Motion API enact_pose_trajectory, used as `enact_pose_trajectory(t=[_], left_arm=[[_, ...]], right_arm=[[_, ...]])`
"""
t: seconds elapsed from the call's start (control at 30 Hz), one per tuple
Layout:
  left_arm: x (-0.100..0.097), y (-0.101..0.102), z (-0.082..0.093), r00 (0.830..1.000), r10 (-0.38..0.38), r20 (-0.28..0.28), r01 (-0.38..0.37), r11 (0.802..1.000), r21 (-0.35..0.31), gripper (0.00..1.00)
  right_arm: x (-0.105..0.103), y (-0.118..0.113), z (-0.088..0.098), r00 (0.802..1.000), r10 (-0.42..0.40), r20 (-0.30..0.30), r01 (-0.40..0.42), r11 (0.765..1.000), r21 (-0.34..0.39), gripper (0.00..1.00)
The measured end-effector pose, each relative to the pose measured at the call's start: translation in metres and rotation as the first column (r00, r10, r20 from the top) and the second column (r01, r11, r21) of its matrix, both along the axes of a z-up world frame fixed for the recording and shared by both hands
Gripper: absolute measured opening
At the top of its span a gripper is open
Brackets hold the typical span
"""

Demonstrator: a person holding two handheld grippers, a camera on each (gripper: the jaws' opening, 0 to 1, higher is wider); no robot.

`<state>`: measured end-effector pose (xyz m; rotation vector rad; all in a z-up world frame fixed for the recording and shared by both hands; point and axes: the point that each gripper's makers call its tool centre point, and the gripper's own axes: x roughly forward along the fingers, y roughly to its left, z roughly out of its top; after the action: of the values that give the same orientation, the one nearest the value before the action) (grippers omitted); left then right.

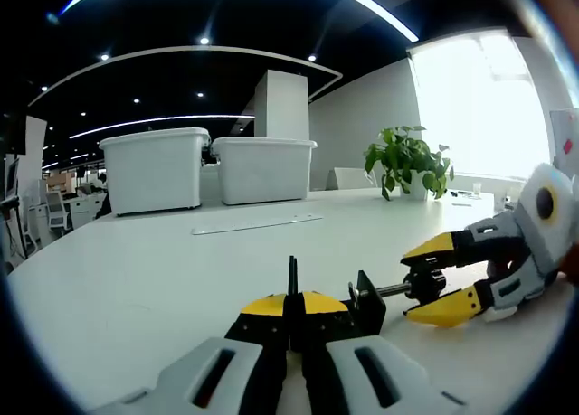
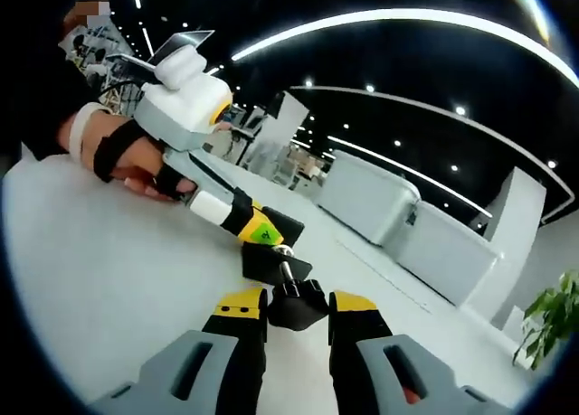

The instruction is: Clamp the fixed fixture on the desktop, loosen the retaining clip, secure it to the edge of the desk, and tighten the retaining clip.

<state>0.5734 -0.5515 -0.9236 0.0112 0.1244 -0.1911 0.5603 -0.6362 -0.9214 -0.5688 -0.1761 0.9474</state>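
Hold the clamp body steady with the left gripper, its fingers pinched narrow on the black frame; turn the knob squarely with the right gripper, fingers closed around it; avoid tilting the screw; the clamp stands on the white counter, well in from its edges.

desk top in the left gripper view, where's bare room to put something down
Free: the wide white stretch of the desk left of the left gripper, running back to the flat strip and the two white bins. Also bare between the strip and the clamp. Crowded: front right, where the right gripper closes on the clamp's knob.
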Motion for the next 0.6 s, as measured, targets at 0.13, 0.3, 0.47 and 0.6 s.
enact_pose_trajectory(t=[0.13,0.3,0.47,0.6], left_arm=[[0.0,0.0,0.0,1.0,-0.001,0.0,0.001,1.0,0.002,0.04],[0.0,0.0,0.0,1.0,-0.001,0.001,0.001,1.0,0.002,0.04],[0.001,0.0,0.0,1.0,-0.002,0.001,0.002,1.0,0.003,0.04],[0.0,-0.001,0.0,1.0,-0.002,0.001,0.002,1.0,0.002,0.04]], right_arm=[[-0.006,0.0,0.0,1.0,0.0,-0.015,0.0,1.0,0.007,0.25],[-0.005,-0.001,-0.001,0.994,-0.004,-0.112,0.011,0.998,0.061,0.27],[-0.004,-0.001,0.007,0.965,0.044,-0.257,0.003,0.983,0.181,0.35],[0.004,-0.008,0.013,0.919,0.072,-0.388,0.047,0.956,0.288,0.38]])
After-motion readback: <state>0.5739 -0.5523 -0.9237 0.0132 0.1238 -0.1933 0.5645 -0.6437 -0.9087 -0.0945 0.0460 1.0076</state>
